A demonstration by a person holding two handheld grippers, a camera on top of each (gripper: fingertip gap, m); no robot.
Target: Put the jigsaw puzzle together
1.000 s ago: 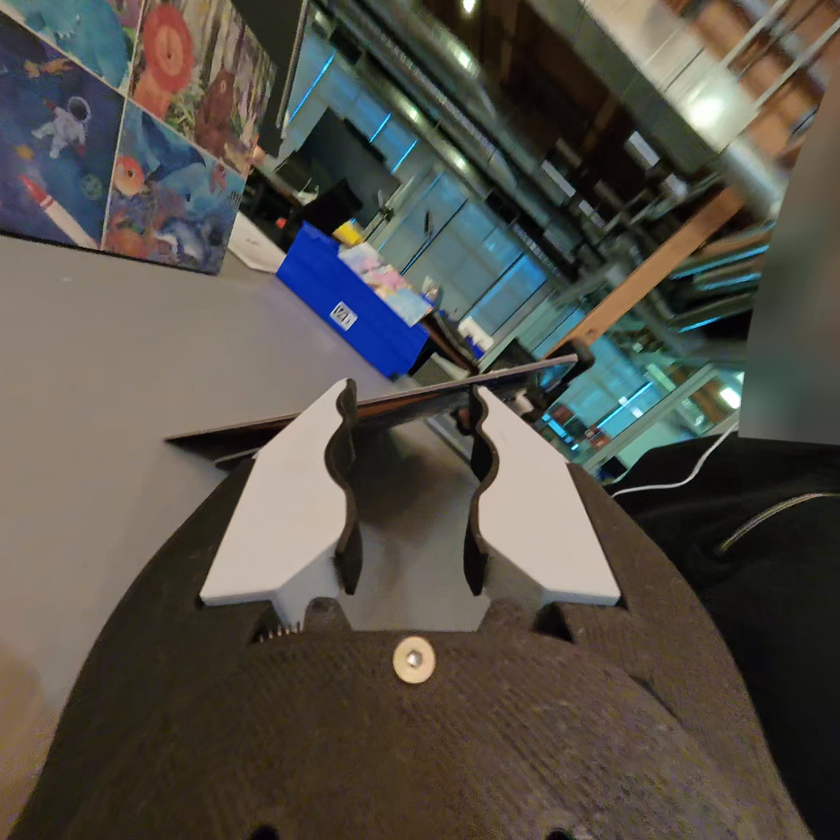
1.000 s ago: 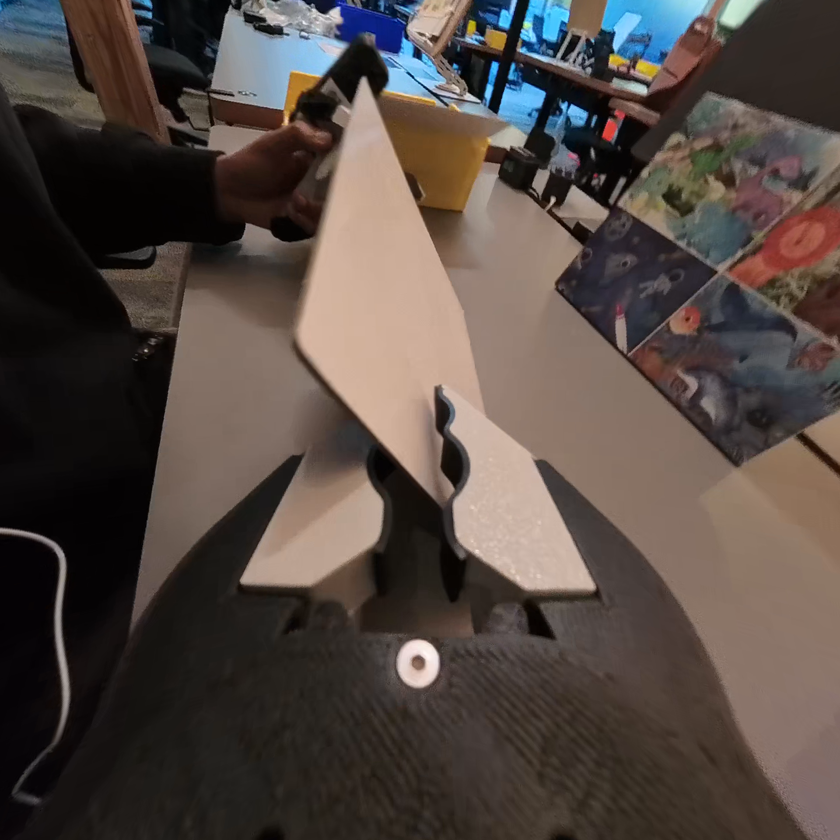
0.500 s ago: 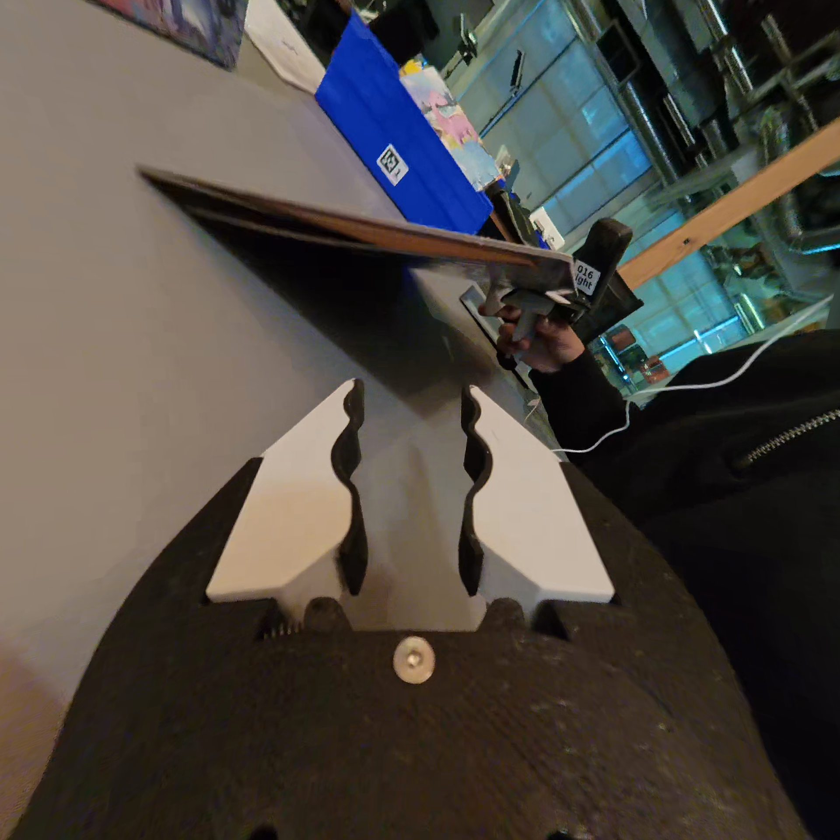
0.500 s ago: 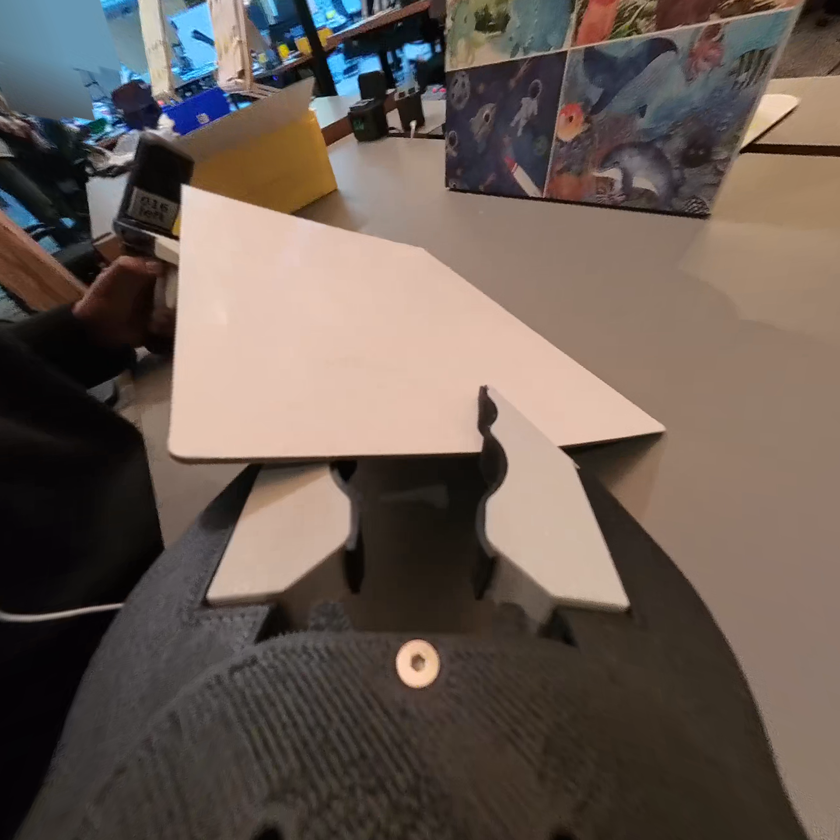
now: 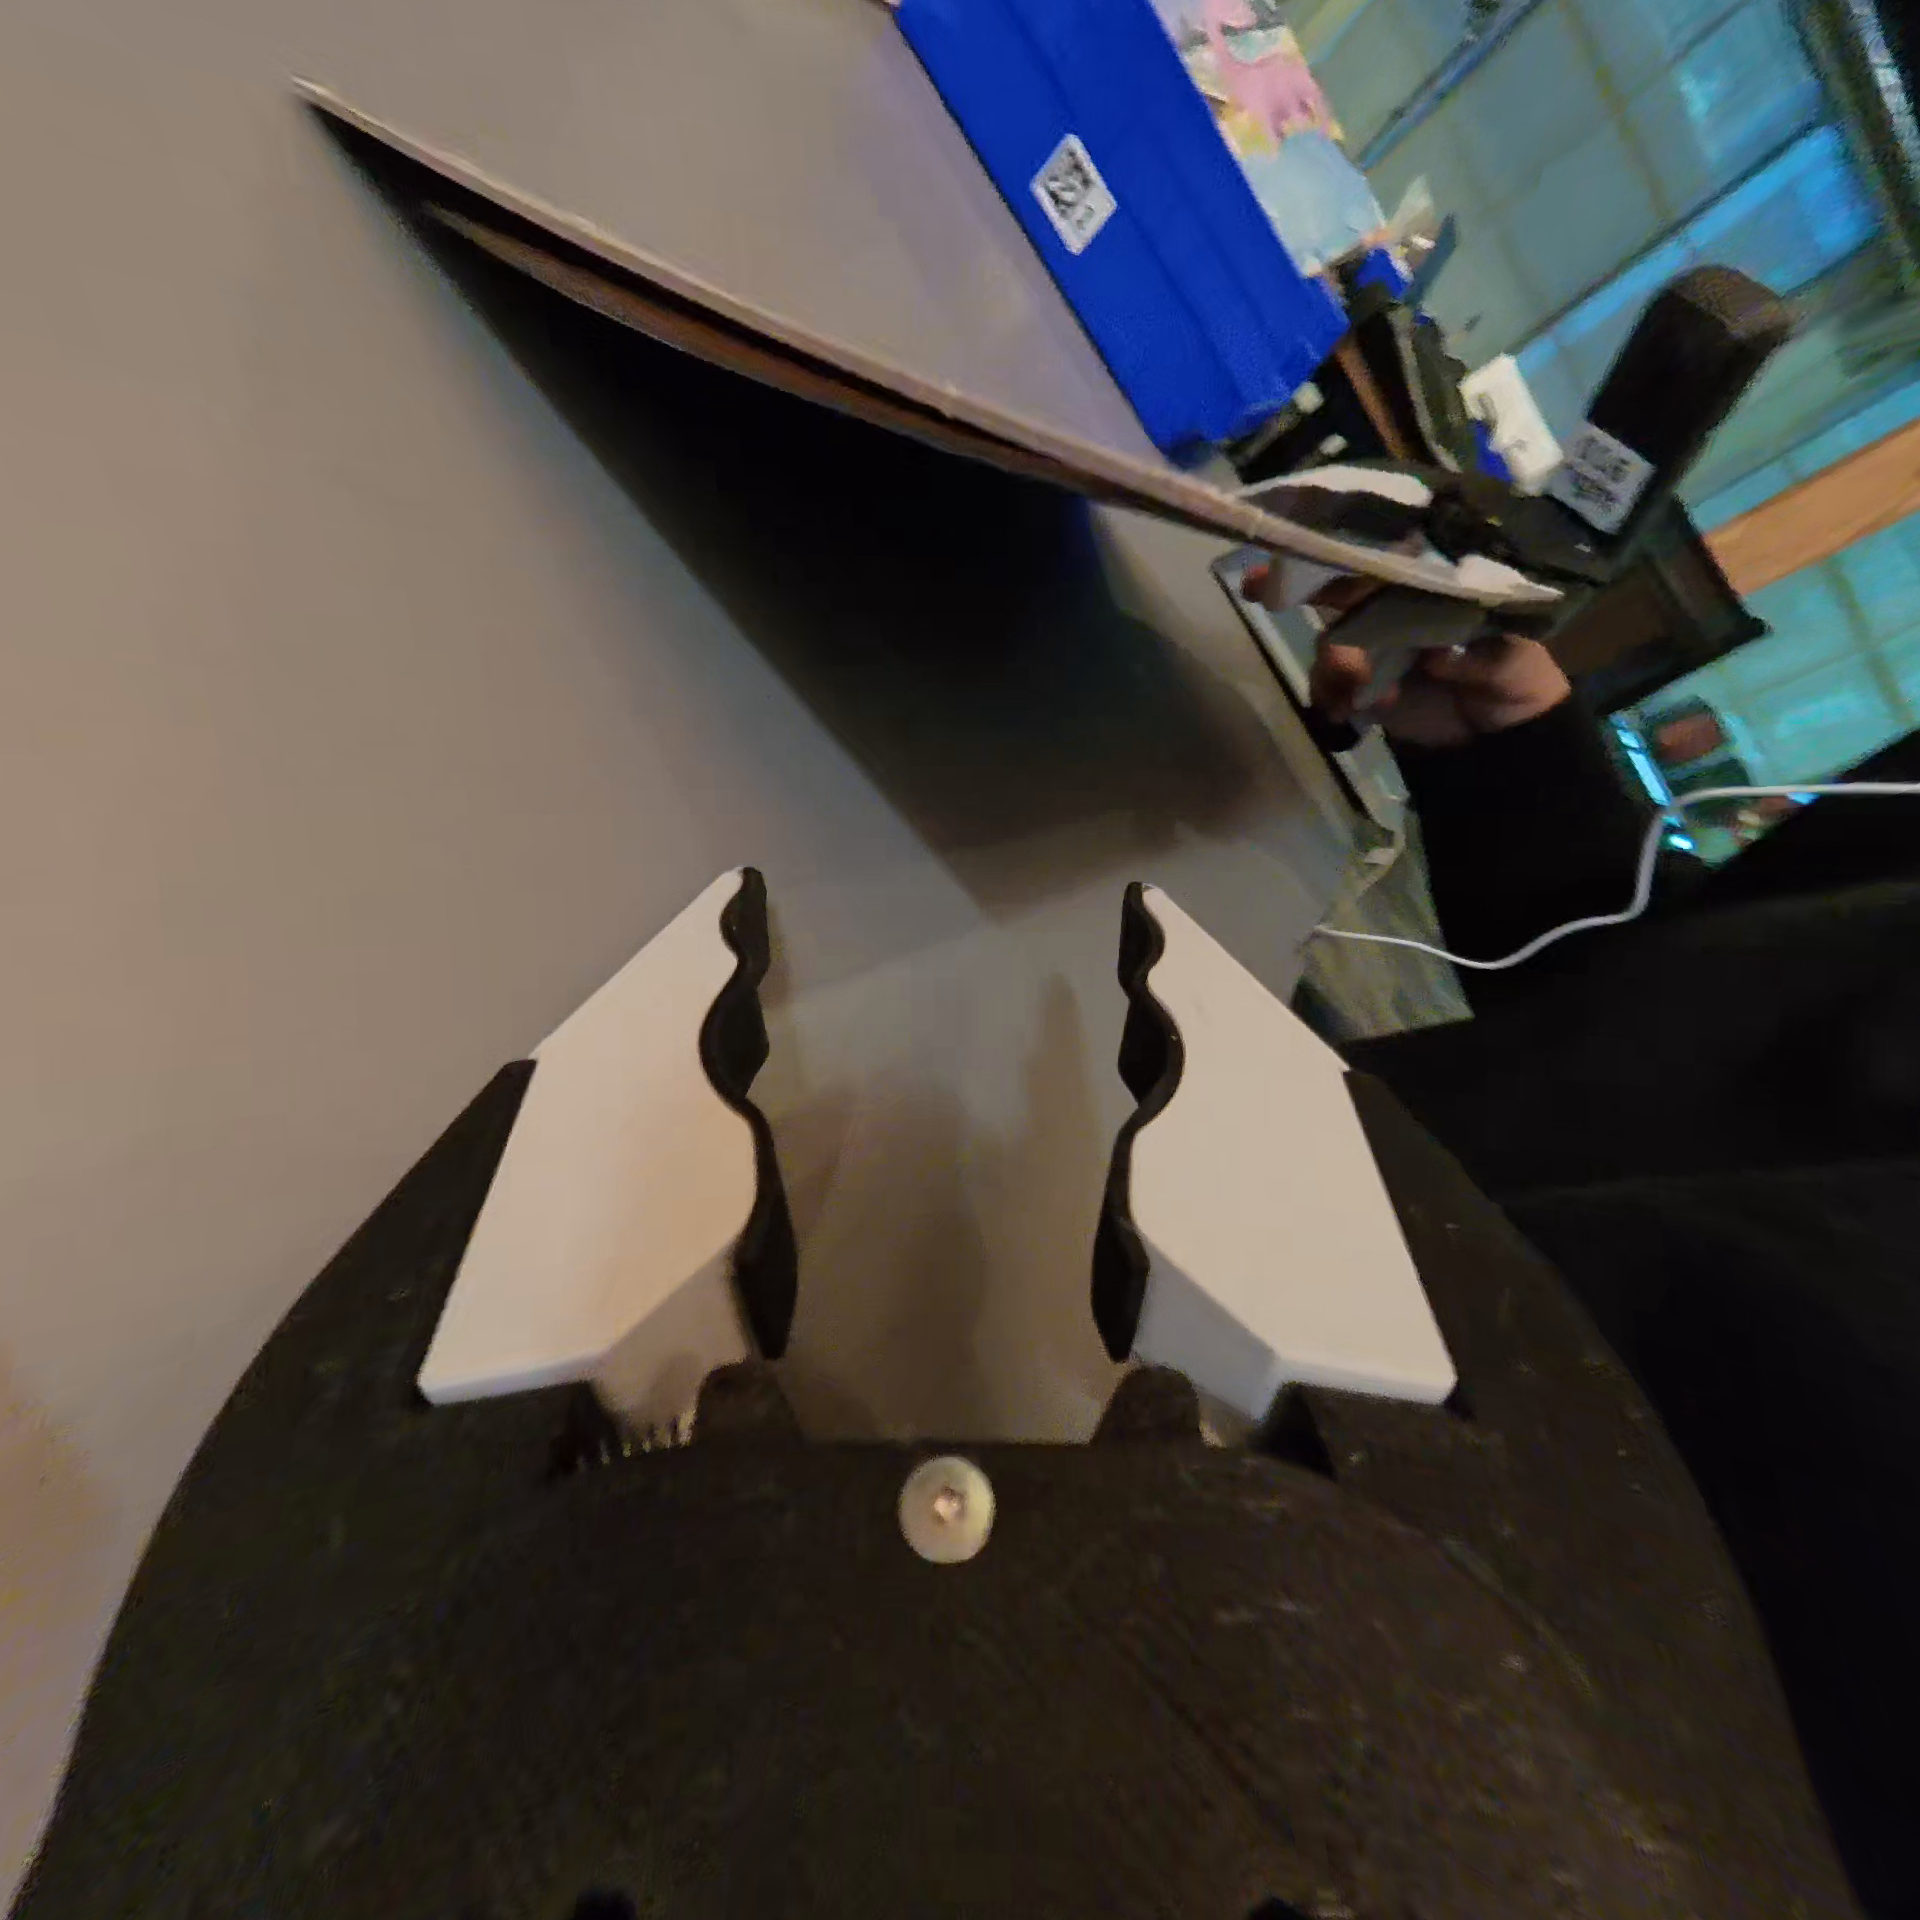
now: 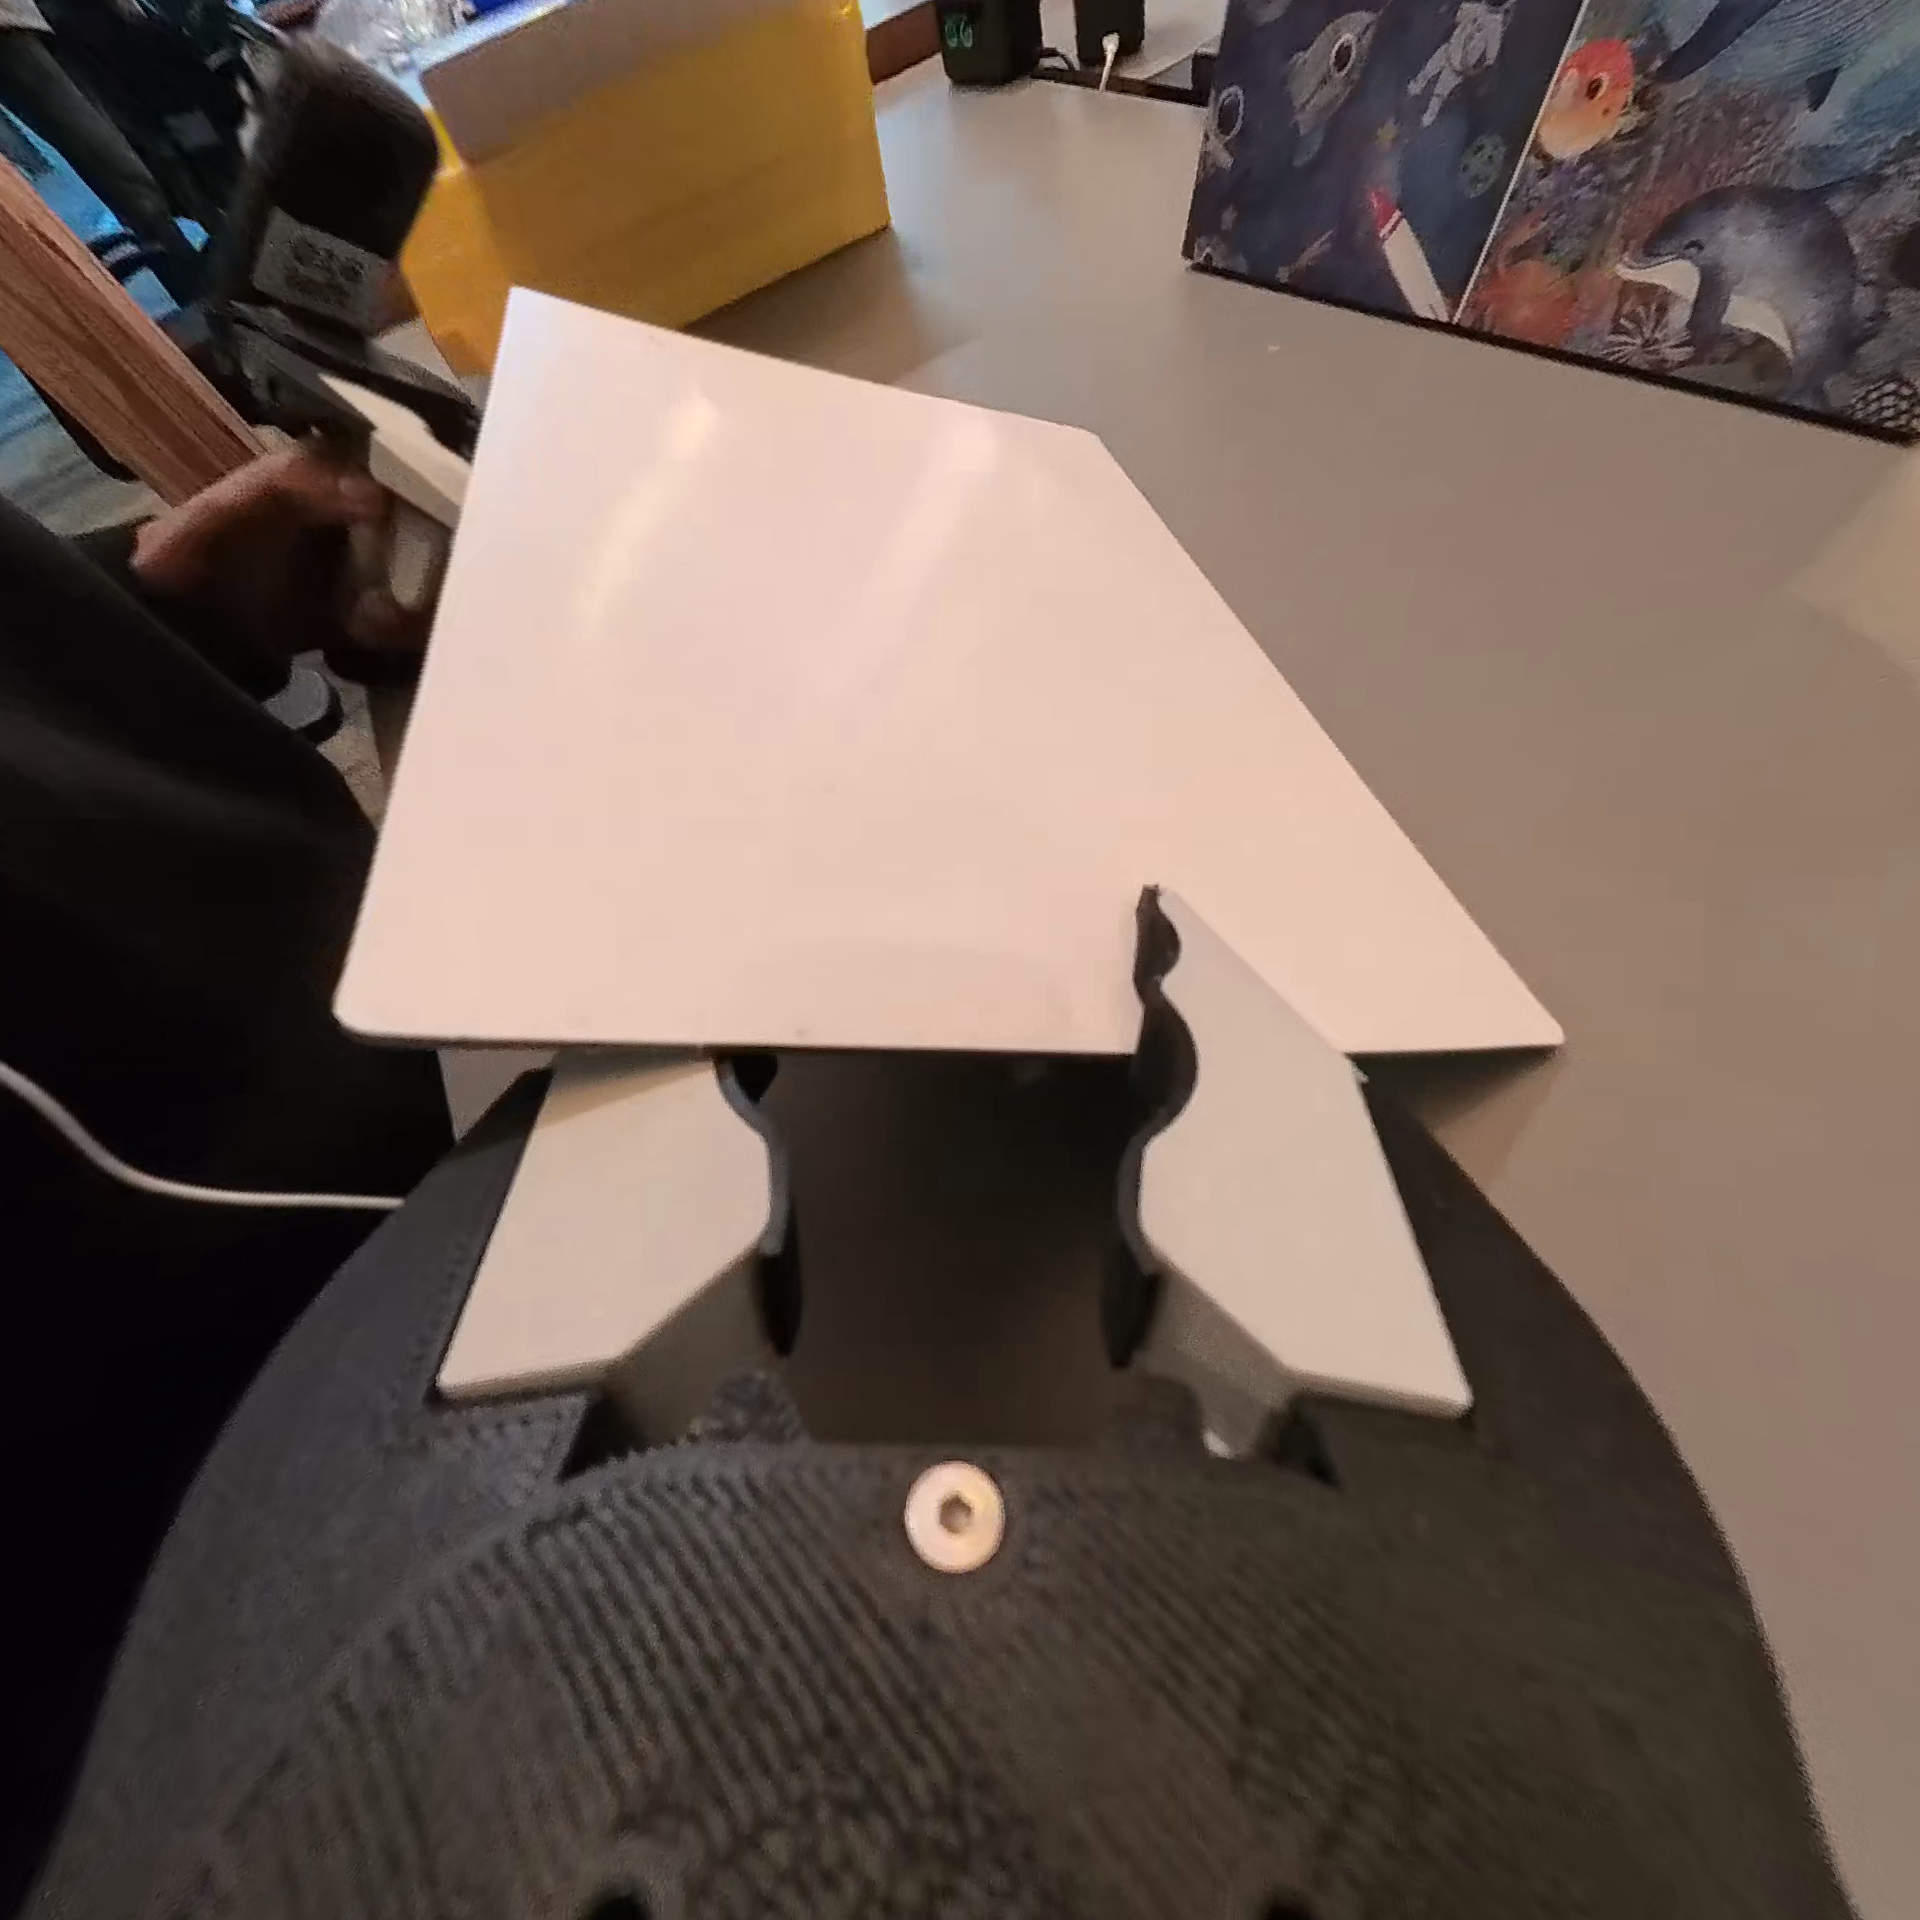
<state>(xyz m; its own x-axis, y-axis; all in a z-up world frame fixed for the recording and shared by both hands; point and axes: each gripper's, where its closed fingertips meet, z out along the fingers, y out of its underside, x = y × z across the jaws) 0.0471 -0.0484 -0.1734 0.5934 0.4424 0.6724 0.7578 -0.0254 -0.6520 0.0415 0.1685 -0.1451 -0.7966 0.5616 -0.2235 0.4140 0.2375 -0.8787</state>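
A flat white board (image 6: 810,675), the plain back of the puzzle tray, lies tilted over the grey table (image 6: 1610,727). Its far edge rests on the table and its near edge is raised. My right gripper (image 6: 945,935) straddles that near edge, one finger on top and one underneath, jaws wide apart. In the left wrist view the board (image 5: 727,312) shows edge-on, raised at the right gripper (image 5: 1382,551). My left gripper (image 5: 940,888) is open and empty, apart from the board. A colourful picture box (image 6: 1558,187) stands at the back right.
A yellow box (image 6: 665,156) stands behind the board. A blue bin (image 5: 1122,208) sits at the table's far end in the left wrist view. A person's dark sleeve and a white cable (image 5: 1558,935) lie along the table's near edge.
The board swung down from steeply tilted to nearly flat. My left gripper let go of it and drew back. My right gripper's jaws widened around the board's edge.
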